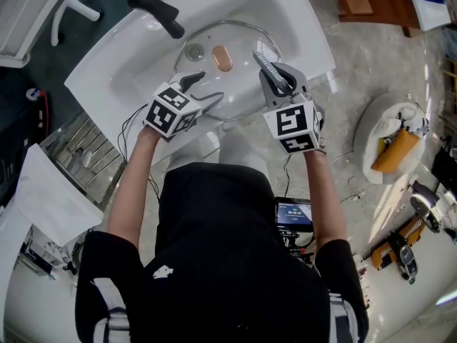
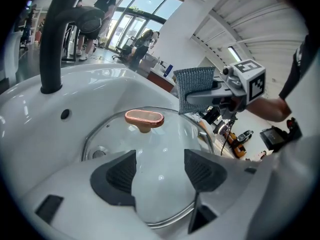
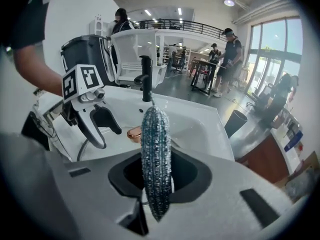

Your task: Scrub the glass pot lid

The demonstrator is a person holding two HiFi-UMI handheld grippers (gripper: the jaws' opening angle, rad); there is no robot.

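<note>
Two grippers work over a white sink [image 1: 307,27]. Lid [image 2: 160,149] lies flat in the basin, dome up, knob [image 2: 144,118] pointing straight up. It fills most of the basin, rim close to the walls.

Knob is a copper oval. In head view its long axis runs approx from the sink's far edge toward the near edge, slightly slanted.

L gripper [image 2: 160,171]: fingers [image 2: 117,176] spread wide w/ nothing btwn them. They sit low over the lid's near part, below the knob. Touching the glass or not, can't tell.

R gripper [image 3: 156,175]: fingers clamped on a pad [image 3: 156,154], grey-blue & glittery. Pad is held edge-on, long axis in line w/ the fingers, tip pointing toward the faucet [image 1: 157,9] side. It sits over the lid's R rim, near the sink's R edge. Contact w/ the glass isn't clear.

Hidden or hard to see:
- Lid's near rim is behind both grippers in head view.
- R fingers' inner faces are mostly behind the pad.
- Drain [image 1: 193,51] shows only dimly thru the glass, on the faucet side.
</note>
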